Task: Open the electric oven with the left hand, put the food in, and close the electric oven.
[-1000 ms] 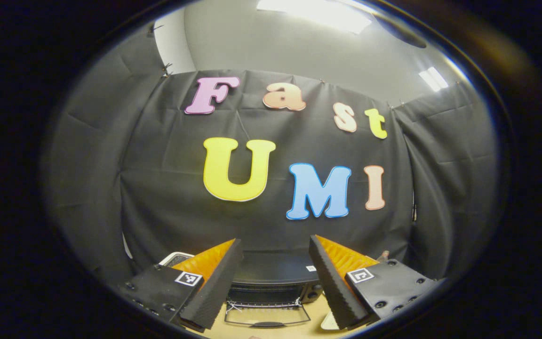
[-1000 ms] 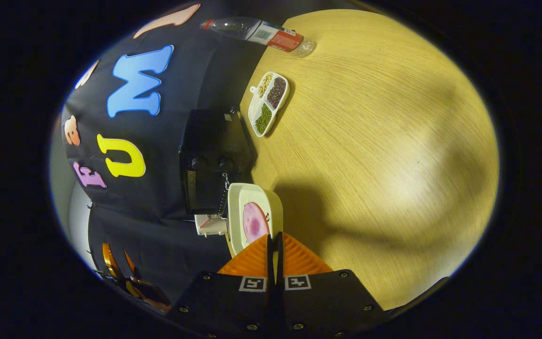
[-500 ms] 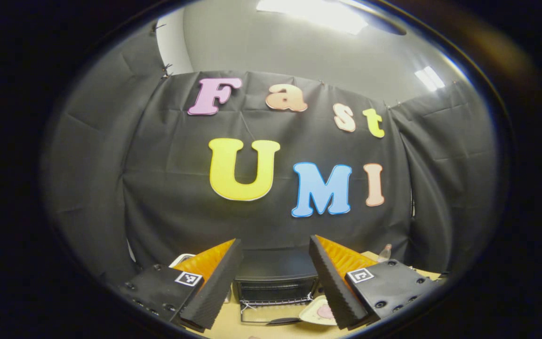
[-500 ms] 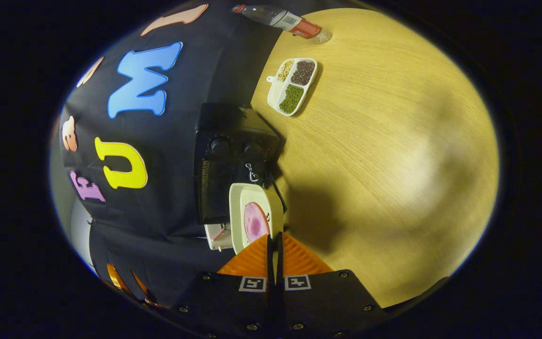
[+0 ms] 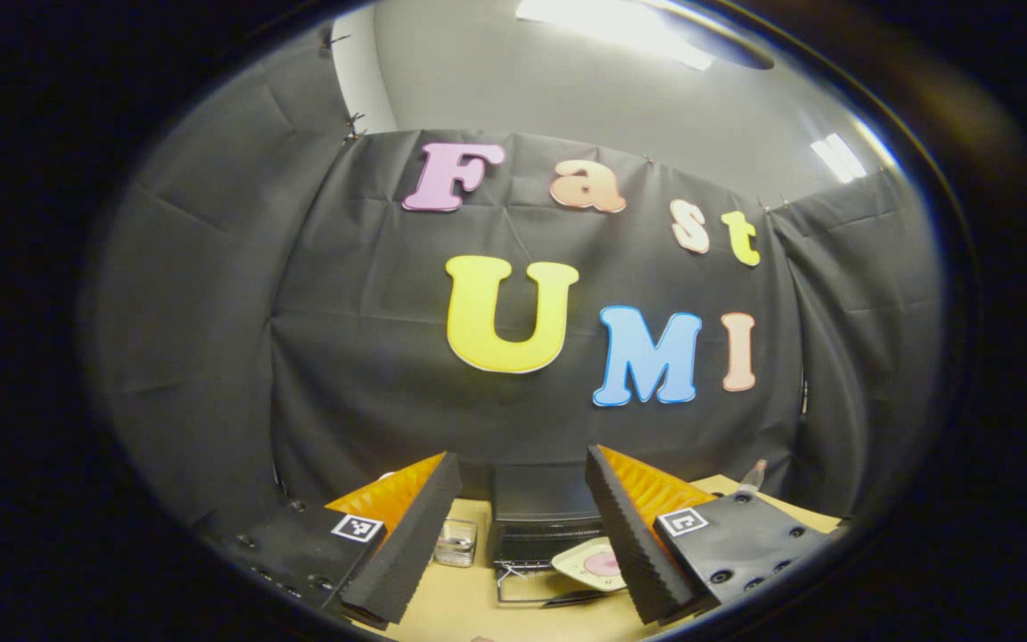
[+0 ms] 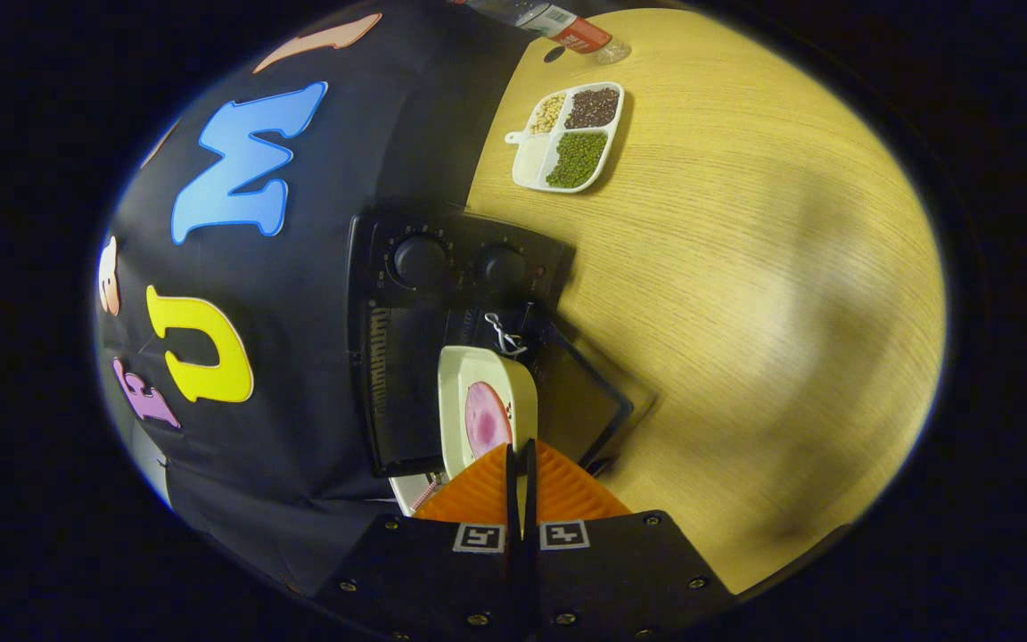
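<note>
The right gripper (image 6: 521, 450), jaws clenched on the rim of the cream square plate of pink food (image 6: 485, 412), is hovering over the black electric oven's (image 6: 442, 312) dropped glass door (image 6: 580, 392) (left gripper (image 5: 522, 495) hanging released, well back), and that thin edge pinch is risking the plate tipping or snagging the opening.

On my left gripper (image 5: 522, 535) I see 2 wedge-shaped fingers with ribbed, sawtooth inner faces, each on a black plate studded with round screws and bearing 1 small square black-and-white marker. My right gripper (image 6: 521, 464) carries the same black screwed plates and 2 markers.
</note>
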`<state>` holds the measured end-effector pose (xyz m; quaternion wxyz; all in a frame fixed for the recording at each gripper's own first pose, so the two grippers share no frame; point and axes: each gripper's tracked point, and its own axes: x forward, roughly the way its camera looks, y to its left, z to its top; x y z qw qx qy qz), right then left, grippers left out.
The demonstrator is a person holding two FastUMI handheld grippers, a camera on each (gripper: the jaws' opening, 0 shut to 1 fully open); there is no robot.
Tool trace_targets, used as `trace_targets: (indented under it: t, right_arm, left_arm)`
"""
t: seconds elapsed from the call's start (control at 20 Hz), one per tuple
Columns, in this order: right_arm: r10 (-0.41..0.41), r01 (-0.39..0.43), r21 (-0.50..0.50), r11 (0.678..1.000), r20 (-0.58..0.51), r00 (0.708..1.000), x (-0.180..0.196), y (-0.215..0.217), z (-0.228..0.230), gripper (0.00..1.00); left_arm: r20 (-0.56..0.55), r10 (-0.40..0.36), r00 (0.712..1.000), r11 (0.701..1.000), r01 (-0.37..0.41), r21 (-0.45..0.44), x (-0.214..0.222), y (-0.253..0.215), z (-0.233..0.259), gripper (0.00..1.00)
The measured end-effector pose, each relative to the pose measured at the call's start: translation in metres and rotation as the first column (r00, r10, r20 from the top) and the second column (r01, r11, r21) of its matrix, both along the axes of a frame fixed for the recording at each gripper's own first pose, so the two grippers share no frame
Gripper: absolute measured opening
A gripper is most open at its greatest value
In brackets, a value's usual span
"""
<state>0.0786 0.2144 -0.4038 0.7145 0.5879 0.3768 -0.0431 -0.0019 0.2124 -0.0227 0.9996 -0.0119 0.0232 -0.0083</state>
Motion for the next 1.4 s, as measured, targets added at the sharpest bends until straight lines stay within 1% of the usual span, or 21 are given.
trace_targets:
  t: [0.2,0.35,0.4,0.45,0.5,0.55,0.6,0.65,0.75,0.8,0.85,0.9,0.95,1.0,1.1,1.3,1.35,1.4]
  right_arm:
    - [-0.1,0.1,-0.019,0.995,-0.003,0.995,0.034,0.018,-0.005,0.0]
    - [-0.193,0.193,-0.007,0.981,-0.018,0.981,0.056,0.028,-0.013,0.0]
    - [-0.22,0.22,0.01,0.975,-0.023,0.975,0.064,0.034,-0.015,0.0]
    - [-0.243,0.243,0.016,0.97,-0.032,0.97,0.07,0.038,-0.019,0.0]
    - [-0.266,0.266,0.014,0.964,-0.039,0.963,0.075,0.041,-0.022,0.0]
    - [-0.292,0.293,0.016,0.956,-0.041,0.956,0.081,0.044,-0.024,0.0]
    - [-0.309,0.31,0.019,0.95,-0.047,0.95,0.086,0.049,-0.027,0.0]
    - [-0.325,0.326,0.026,0.945,-0.057,0.944,0.089,0.055,-0.031,0.0]
    - [-0.378,0.381,0.054,0.923,-0.049,0.924,0.099,0.059,-0.03,0.0]
    - [-0.393,0.395,0.061,0.917,-0.044,0.919,0.106,0.062,-0.03,0.0]
    - [-0.396,0.398,0.064,0.915,-0.042,0.917,0.113,0.064,-0.031,0.0]
    - [-0.393,0.395,0.062,0.917,-0.037,0.919,0.12,0.066,-0.031,0.0]
    - [-0.384,0.386,0.051,0.921,-0.03,0.923,0.126,0.067,-0.031,0.0]
    - [-0.37,0.371,0.038,0.928,-0.023,0.929,0.133,0.068,-0.032,0.01]
    - [-0.342,0.343,0.031,0.939,-0.032,0.939,0.142,0.072,-0.034,0.0]
    - [-0.319,0.322,0.037,0.946,-0.057,0.946,0.144,0.074,-0.032,0.01]
    - [-0.3,0.302,0.037,0.953,-0.047,0.953,0.145,0.076,-0.029,0.02]
    - [-0.282,0.283,0.024,0.959,-0.032,0.959,0.142,0.072,-0.027,0.03]
  left_arm:
    - [-0.006,0.035,0.999,0.999,-0.035,0.005,-0.003,0.026,0.0,0.96]
    - [-0.024,0.062,0.998,0.998,-0.062,0.0,-0.003,0.047,-0.01,0.96]
    - [-0.028,0.07,0.997,0.998,-0.07,-0.005,-0.003,0.053,-0.012,0.92]
    - [-0.032,0.08,0.996,0.997,-0.08,-0.007,-0.003,0.06,-0.013,1.0]
    - [-0.034,0.09,0.995,0.996,-0.09,-0.005,-0.004,0.066,-0.012,0.92]
    - [-0.034,0.1,0.994,0.995,-0.101,-0.002,-0.004,0.072,-0.011,1.0]
    - [-0.035,0.111,0.993,0.994,-0.111,0.001,-0.004,0.077,-0.012,0.92]
    - [-0.038,0.121,0.992,0.993,-0.121,0.003,-0.005,0.083,-0.012,1.0]
    - [-0.049,0.14,0.989,0.99,-0.14,0.006,-0.009,0.092,-0.016,1.0]
    - [-0.054,0.148,0.988,0.989,-0.147,0.008,-0.011,0.096,-0.017,1.0]
    - [-0.056,0.156,0.986,0.988,-0.155,0.011,-0.011,0.099,-0.02,0.96]
    - [-0.056,0.162,0.985,0.987,-0.162,0.013,-0.012,0.102,-0.02,1.0]
    - [-0.059,0.167,0.984,0.986,-0.166,0.014,-0.012,0.105,-0.021,1.0]
    - [-0.066,0.17,0.983,0.985,-0.169,0.014,-0.01,0.105,-0.021,0.96]
    - [-0.07,0.168,0.983,0.986,-0.168,0.008,-0.007,0.103,-0.023,0.96]
    - [-0.072,0.141,0.987,0.99,-0.142,0.0,0.002,0.093,-0.026,0.96]
    - [-0.068,0.131,0.989,0.991,-0.131,-0.003,0.004,0.088,-0.024,1.0]
    - [-0.064,0.118,0.991,0.993,-0.119,-0.005,0.009,0.081,-0.022,0.96]
